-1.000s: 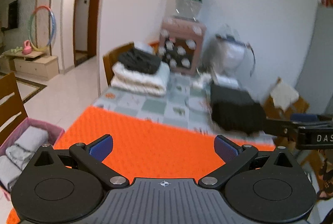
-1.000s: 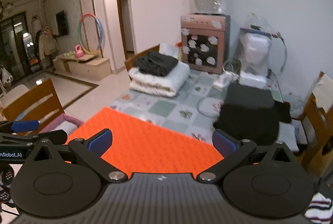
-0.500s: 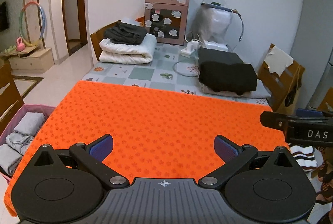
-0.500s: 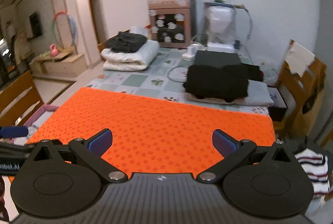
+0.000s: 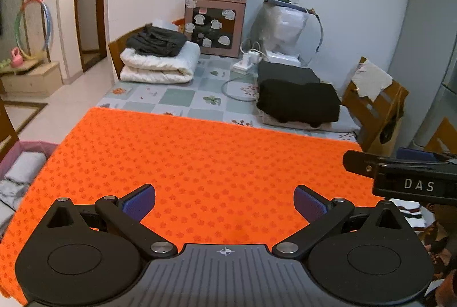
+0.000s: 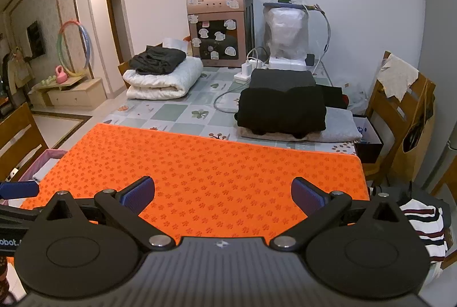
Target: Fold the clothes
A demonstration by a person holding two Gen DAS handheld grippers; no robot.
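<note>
**Left wrist view: both grippers held over a bare orange mat**

Left wrist view and right wrist view look across the same orange mat (image 5: 205,164), spread over the near end of the bench (image 5: 182,98). No garment lies on it, which suits a folding surface between pieces. The left gripper (image 5: 224,202) hangs above the mat's near edge with its fingers (image 5: 138,202) wide apart and nothing between them. The right gripper (image 6: 222,195) is alongside, its fingers (image 6: 307,197) equally spread and empty.

The clothes sit off the mat. A striped garment (image 6: 425,227) lies crumpled low on the right, beside the bench, where the right gripper could reach it. Grey folded pieces (image 5: 17,178) fill a pink basket (image 5: 37,147) on the left. A folded black pile (image 6: 282,110) rests at the bench's far end, out of the working space.

This fits either a pause before fetching the striped garment or the close of the job.
</note>
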